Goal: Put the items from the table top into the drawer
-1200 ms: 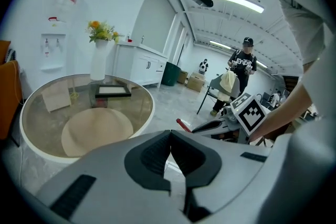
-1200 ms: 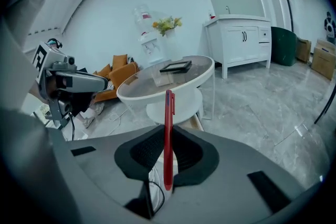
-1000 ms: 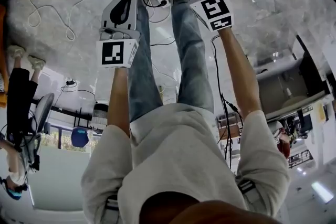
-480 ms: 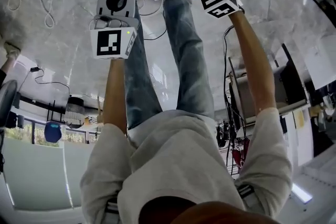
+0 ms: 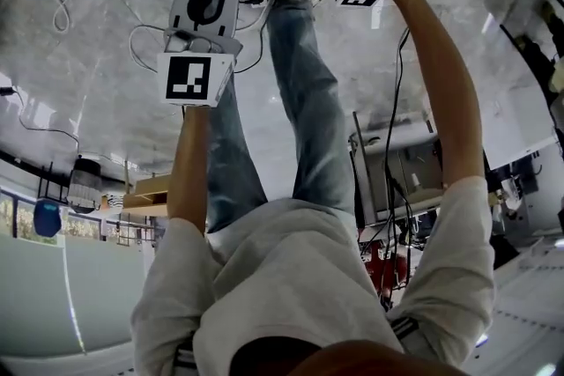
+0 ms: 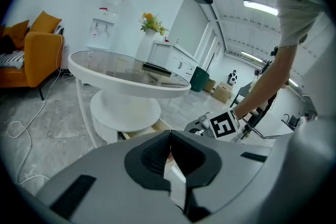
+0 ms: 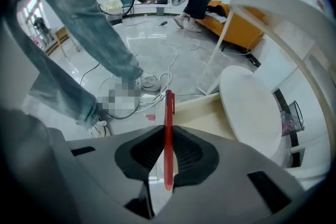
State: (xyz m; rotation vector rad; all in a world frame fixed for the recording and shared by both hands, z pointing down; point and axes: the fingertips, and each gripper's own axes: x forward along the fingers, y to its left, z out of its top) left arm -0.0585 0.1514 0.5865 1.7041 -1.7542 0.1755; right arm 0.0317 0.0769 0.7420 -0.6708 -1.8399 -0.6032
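Gripping a slim red pen with clip, right gripper; left gripper closed, empty.

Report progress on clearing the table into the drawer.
Done: the drawer looks open under the table; its contents aren't visible. In hand: right claw is shut on a red pen, aimed at the drawer. Left claw is shut, empty. To do: drop the pen in; a dark flat item seems left on the table.
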